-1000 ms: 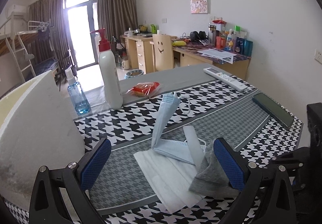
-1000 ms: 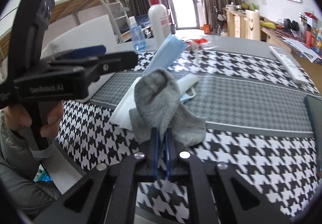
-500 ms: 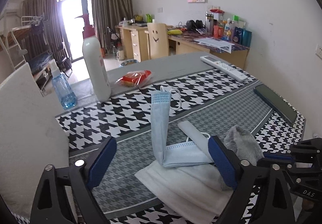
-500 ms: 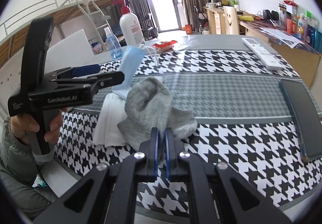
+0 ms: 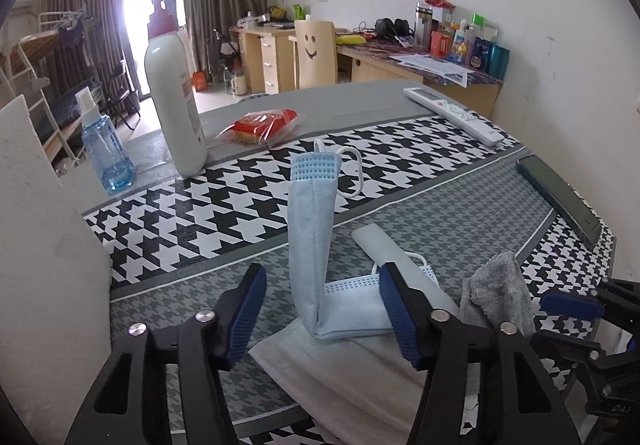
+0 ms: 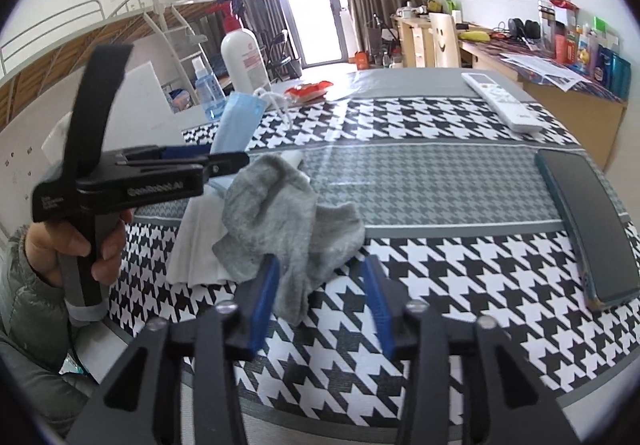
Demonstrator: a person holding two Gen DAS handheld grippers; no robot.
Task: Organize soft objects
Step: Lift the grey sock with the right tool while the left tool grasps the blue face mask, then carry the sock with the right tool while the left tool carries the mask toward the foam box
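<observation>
A light blue face mask (image 5: 312, 225), folded so one half stands upright, lies on a white cloth (image 5: 340, 377) on the houndstooth table. My left gripper (image 5: 322, 313) is over them. The mask is between its jaws, which are closing, and the pads are clear of it. A grey sock (image 6: 288, 221) lies crumpled on the table just right of the cloth. My right gripper (image 6: 320, 303) is low behind the sock. Its jaws are opening, with the sock's near end loose between them.
A white pump bottle (image 5: 174, 105), a blue spray bottle (image 5: 106, 153) and a red snack packet (image 5: 260, 125) stand at the back left. A remote (image 5: 452, 109) and a dark phone (image 5: 560, 197) lie to the right. A white foam board (image 5: 40, 245) flanks the left.
The right gripper was shut on the sock and has opened, so the sock now rests on the table. The left gripper has come down and forward around the mask, and its jaws have narrowed.
</observation>
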